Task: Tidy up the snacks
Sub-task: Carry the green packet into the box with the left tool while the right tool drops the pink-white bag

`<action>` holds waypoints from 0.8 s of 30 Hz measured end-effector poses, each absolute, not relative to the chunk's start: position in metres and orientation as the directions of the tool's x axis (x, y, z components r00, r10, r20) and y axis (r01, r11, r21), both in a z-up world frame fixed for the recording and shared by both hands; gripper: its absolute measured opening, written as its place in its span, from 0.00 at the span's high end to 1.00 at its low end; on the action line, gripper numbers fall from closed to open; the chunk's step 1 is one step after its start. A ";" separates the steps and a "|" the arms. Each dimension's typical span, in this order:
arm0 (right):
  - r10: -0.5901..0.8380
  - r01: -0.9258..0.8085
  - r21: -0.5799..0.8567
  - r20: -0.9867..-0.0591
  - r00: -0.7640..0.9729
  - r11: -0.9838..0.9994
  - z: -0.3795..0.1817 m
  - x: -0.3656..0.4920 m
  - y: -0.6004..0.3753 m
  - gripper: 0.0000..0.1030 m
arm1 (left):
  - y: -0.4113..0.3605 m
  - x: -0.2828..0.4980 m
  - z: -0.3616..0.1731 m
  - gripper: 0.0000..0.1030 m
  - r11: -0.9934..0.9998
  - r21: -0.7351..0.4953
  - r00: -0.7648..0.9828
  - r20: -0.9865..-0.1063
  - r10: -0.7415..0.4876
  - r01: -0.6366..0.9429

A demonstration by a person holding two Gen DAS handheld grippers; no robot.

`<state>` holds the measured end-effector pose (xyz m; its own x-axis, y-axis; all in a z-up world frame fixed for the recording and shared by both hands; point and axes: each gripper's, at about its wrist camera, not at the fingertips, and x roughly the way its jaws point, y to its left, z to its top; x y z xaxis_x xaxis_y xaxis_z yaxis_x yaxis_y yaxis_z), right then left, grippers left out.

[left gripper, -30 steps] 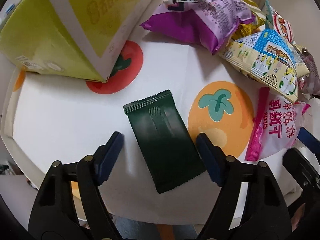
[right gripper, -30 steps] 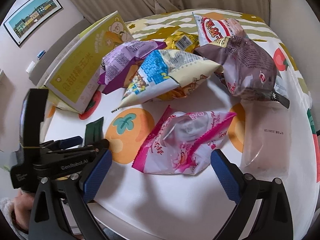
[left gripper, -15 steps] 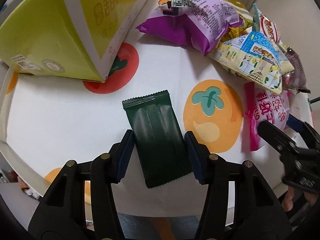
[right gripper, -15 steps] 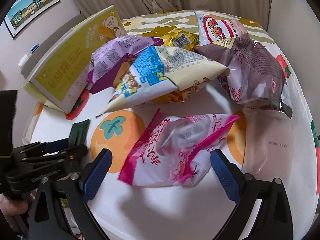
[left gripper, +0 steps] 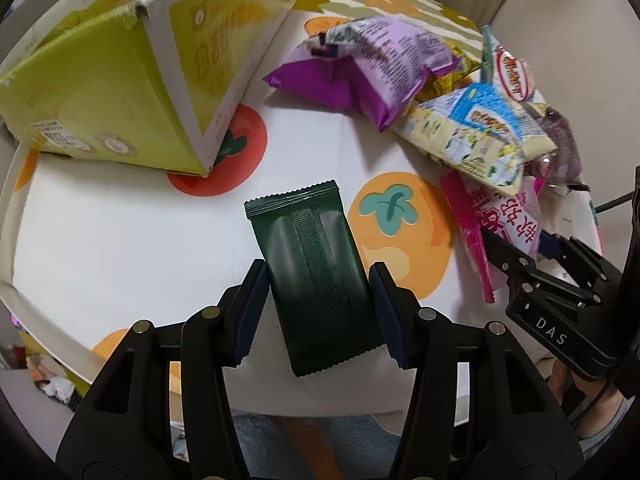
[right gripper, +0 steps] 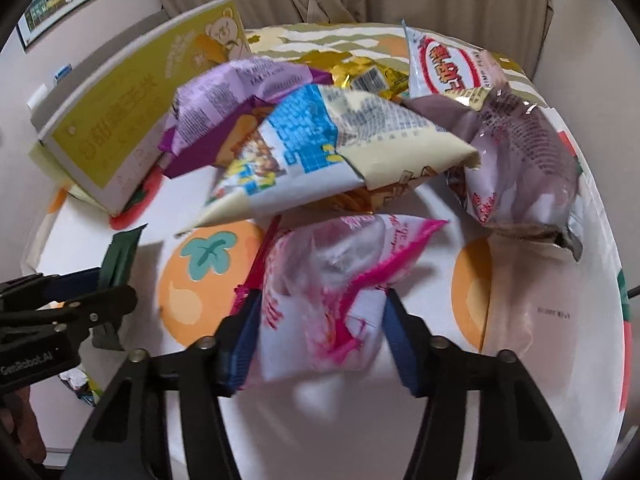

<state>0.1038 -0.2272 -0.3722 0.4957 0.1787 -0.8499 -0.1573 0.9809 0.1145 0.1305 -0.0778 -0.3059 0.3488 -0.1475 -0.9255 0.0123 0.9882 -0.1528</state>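
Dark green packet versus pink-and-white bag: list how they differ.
The dark green packet is flat, opaque and plain; the pink-and-white bag is puffy, partly see-through and printed. The packet sits in the left gripper, the bag in the right gripper. Both are sealed snacks, clamped between fingers.

Soft, even indoor light with faint shadows under the snack bags (right gripper: 332, 160), motion blur smearing the pink packet (right gripper: 332, 292) between the right gripper's fingers (right gripper: 240, 340), and fisheye bending with dark corners at every edge
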 end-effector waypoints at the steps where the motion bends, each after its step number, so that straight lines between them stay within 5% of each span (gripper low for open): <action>1: 0.181 -0.155 0.119 -0.847 0.499 0.981 -0.370 0.101 -0.228 0.51 | -0.078 0.129 -0.303 0.53 0.988 -0.156 0.353 -0.923 -0.152 0.017; 24: 0.224 -0.189 0.127 -0.675 0.703 0.974 -0.194 0.082 -0.167 0.51 | -0.008 0.140 -0.113 0.53 0.957 -0.231 0.595 -0.749 -0.291 0.177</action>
